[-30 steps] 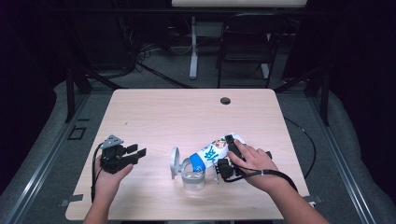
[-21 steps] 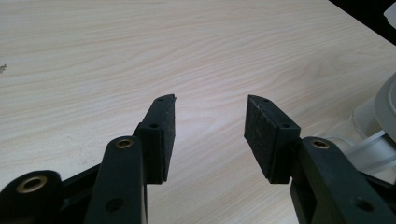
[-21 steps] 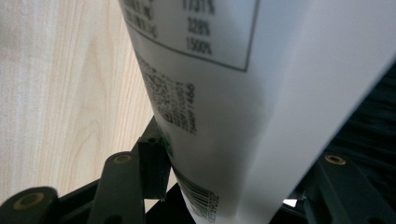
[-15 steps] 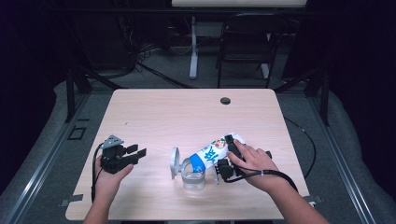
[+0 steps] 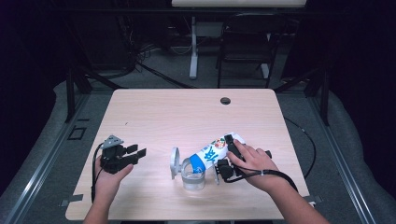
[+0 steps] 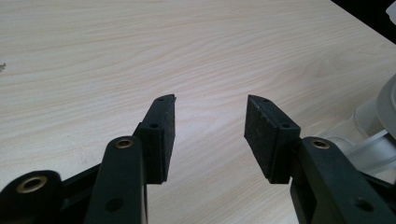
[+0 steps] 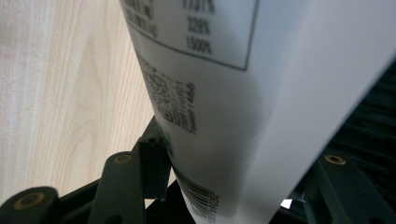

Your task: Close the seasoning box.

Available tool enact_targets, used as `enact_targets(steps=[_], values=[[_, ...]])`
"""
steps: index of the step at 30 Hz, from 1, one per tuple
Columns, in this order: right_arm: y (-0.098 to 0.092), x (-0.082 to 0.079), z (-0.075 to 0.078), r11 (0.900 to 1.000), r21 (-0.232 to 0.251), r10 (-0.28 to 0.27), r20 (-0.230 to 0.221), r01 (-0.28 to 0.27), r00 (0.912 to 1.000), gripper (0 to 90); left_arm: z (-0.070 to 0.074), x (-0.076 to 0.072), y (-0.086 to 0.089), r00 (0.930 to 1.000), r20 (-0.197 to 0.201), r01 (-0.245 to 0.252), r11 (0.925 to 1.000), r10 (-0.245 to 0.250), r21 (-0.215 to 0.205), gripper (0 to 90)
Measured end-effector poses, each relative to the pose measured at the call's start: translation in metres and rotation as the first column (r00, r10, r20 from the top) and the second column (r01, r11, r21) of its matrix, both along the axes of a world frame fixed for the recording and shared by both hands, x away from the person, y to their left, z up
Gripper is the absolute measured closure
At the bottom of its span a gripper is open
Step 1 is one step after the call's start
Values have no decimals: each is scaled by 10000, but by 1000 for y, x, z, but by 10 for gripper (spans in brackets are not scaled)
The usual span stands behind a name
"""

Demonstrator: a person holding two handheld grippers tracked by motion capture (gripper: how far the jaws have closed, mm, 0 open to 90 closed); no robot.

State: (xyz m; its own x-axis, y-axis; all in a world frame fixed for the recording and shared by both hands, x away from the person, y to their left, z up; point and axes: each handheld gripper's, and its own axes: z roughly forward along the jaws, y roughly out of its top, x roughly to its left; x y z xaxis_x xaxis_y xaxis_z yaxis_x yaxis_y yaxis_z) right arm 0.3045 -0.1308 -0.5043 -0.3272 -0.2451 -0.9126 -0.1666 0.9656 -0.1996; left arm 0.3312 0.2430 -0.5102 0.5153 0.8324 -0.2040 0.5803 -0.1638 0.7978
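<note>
White with blue print, the tilted cardboard carton [image 5: 211,153] is clamped in the right gripper [image 5: 228,156], its mouth over the clear glass jar [image 5: 192,176] near the table's front edge: pouring appears underway. Next comes righting it steadily. The left gripper [image 5: 122,157] sits wide, empty.
</note>
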Motion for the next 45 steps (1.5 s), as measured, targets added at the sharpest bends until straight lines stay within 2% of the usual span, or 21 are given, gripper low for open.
enact_targets(steps=[29,45], values=[[0,0,0,9999,-97,107,25,-107,9999,478,0,0,1,10000,-88,43,10000,-43,25,536],[0,0,0,9998,-131,153,70,-152,9999,478,-1,0,1,10000,-6,-27,10000,27,-38,537]])
